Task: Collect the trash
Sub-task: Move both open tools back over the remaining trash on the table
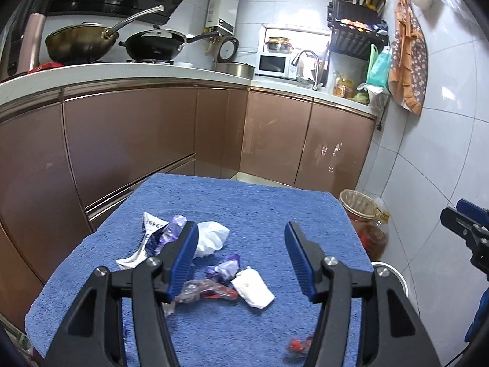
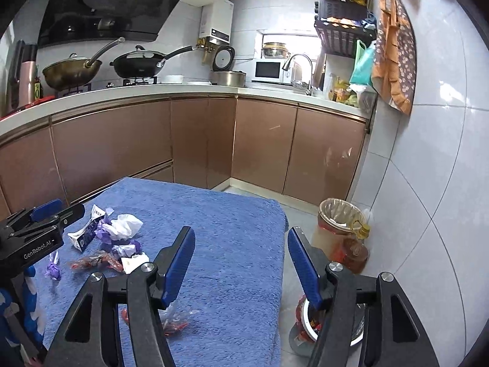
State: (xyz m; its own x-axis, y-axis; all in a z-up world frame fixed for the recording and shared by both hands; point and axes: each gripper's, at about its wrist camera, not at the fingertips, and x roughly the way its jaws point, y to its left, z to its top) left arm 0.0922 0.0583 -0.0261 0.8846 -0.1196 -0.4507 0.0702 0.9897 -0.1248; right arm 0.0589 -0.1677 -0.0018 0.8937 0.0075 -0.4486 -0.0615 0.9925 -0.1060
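Observation:
Several bits of trash lie on a blue towel [image 1: 259,202]: a crumpled white tissue [image 1: 212,238], a torn white-and-blue wrapper [image 1: 148,238], a purple wrapper [image 1: 229,267], a folded white paper [image 1: 253,287], a clear-and-red wrapper [image 1: 211,293] and a red wrapper [image 1: 298,345] near the front. My left gripper [image 1: 241,235] hangs open above this pile with nothing between its fingers. My right gripper [image 2: 241,238] is open and empty over the towel's [image 2: 232,229] right edge. Below it on the floor, a white-rimmed bin [image 2: 305,315] holds red wrappers. Another red wrapper [image 2: 171,321] lies under its left finger.
A lined wastebasket [image 2: 339,217] and an oil bottle [image 2: 356,249] stand on the floor by the tiled wall. Brown cabinets [image 1: 128,140] run behind the towel-covered surface. Woks, a microwave and a sink sit on the counter [image 1: 171,70]. The left gripper [image 2: 71,207] shows at the left of the right wrist view.

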